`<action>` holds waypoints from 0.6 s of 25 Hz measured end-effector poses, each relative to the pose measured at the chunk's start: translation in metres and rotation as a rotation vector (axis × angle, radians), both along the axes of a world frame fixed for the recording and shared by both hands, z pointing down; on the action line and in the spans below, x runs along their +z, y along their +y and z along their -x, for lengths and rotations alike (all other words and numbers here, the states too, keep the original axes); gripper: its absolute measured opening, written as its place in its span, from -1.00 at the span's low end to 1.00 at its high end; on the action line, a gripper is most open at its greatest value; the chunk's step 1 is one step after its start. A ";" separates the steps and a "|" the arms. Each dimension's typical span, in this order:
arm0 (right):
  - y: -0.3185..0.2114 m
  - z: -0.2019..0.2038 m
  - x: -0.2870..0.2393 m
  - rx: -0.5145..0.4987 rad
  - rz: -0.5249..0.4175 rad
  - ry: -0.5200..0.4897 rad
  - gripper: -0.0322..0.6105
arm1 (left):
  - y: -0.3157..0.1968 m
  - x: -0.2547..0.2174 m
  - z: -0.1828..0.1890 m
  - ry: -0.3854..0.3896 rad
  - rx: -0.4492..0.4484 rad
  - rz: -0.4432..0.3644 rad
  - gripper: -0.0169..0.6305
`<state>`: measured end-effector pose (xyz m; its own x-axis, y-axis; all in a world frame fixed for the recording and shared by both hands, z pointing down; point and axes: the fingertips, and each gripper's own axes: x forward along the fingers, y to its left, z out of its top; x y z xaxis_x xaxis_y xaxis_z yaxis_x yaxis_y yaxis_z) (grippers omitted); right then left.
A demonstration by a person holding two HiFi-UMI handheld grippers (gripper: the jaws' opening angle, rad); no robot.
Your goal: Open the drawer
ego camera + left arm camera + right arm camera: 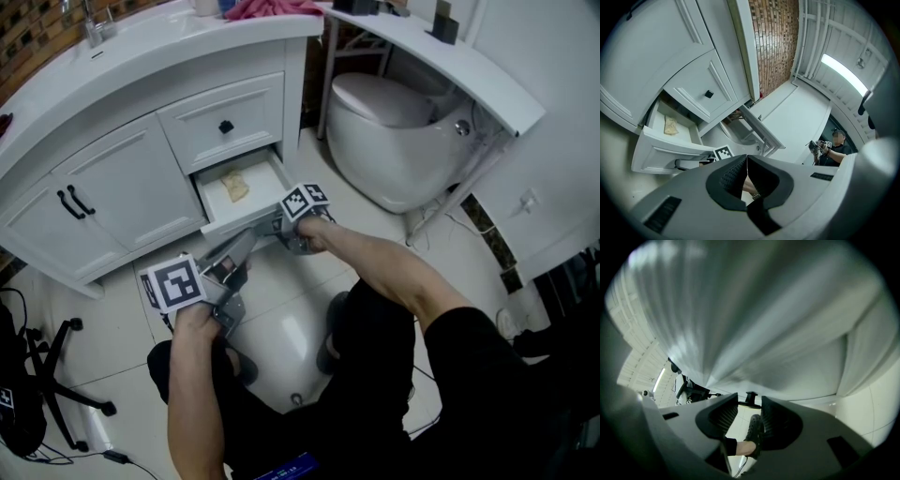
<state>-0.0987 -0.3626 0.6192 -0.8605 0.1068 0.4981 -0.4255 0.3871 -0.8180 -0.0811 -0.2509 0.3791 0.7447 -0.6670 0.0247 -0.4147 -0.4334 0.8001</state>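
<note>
The white vanity's lower drawer [210, 202] stands pulled out, and a beige scrap [234, 185] lies inside it. At the drawer's front my right gripper [286, 230] is shut on its dark handle [751, 398]. In the right gripper view the white drawer front [754, 324] fills the picture, close up. My left gripper [244, 246] hangs lower left of the drawer, shut and holding nothing. In the left gripper view its pads [736, 176] meet, with the open drawer [661, 147] and the beige scrap [671, 125] beyond them.
Above the open drawer is a shut drawer [225, 122] with a black knob. Cabinet doors [112, 192] stand to its left. A toilet [394, 141] sits to the right under a curved shelf [469, 66]. A chair base [56, 375] stands at lower left on the floor.
</note>
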 end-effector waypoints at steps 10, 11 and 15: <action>0.014 -0.006 0.001 0.006 0.007 0.013 -0.37 | 0.012 0.005 -0.014 0.013 0.019 0.019 -0.98; 0.014 -0.007 0.001 0.005 0.004 0.016 -0.37 | 0.013 0.005 -0.014 0.010 0.018 0.020 -0.98; 0.015 -0.008 0.000 0.002 -0.007 0.020 -0.37 | 0.016 0.005 -0.014 0.016 0.017 0.017 -0.98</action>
<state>-0.0903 -0.3479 0.6196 -0.8505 0.1014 0.5161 -0.4429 0.3915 -0.8066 -0.0673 -0.2346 0.3836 0.7562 -0.6539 0.0240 -0.3947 -0.4265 0.8138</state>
